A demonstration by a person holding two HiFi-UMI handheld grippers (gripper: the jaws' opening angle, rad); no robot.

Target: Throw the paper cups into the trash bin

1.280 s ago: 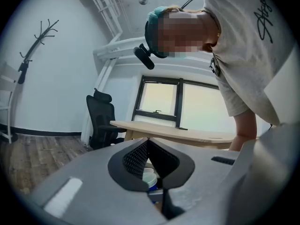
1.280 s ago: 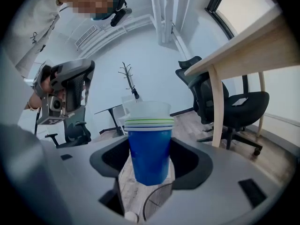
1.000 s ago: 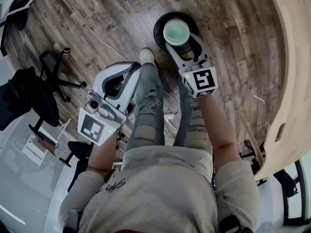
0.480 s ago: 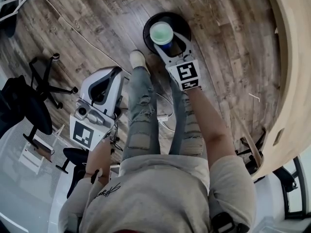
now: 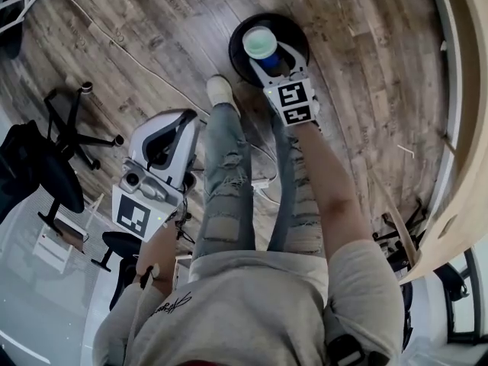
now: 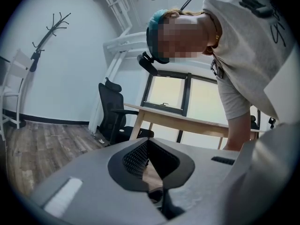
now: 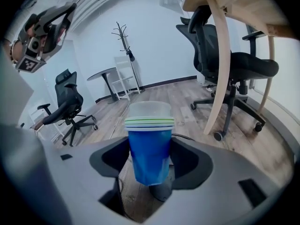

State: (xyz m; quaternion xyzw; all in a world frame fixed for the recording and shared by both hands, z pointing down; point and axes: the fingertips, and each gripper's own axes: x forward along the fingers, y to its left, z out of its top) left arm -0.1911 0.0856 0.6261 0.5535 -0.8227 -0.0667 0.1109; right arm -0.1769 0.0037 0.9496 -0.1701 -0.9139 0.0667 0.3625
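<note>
Stack of paper cups [image 7: 150,139], blue outer cup with white and green rims nested above it, sits upright between the fingers [image 7: 187,161] of the right gripper [image 7: 150,163]. The fingers are clamped on the blue wall from both sides, below the rims. The top cup looks empty.

In the head view the paper cups [image 5: 260,43] in the right gripper [image 5: 267,56] lie over the mouth of the round black trash bin [image 5: 299,36], toward its left side. Can't tell whether the cup bottom is above the rim or already inside. The bin interior is dark and largely covered by the cups and gripper, so its contents can't be made out. The trash bin stands on the wood floor [image 5: 152,21], just beside the person's shoe [image 5: 221,90].

Left gripper [image 5: 179,124] hangs by the person's left leg, well apart from the bin. In its own view the left gripper [image 6: 147,146] has its fingers [image 6: 133,158] together at the tips with nothing held; only a tan sliver shows through the slit below. That view points up at the person bending over, face blurred.

Surroundings: a black office chair [image 7: 234,55] under a wooden desk [image 7: 218,64] cut off at the top, another office chair [image 7: 65,107] at left, and a coat stand [image 7: 124,36] by the wall. A small dark thing under the cups is unclear.
</note>
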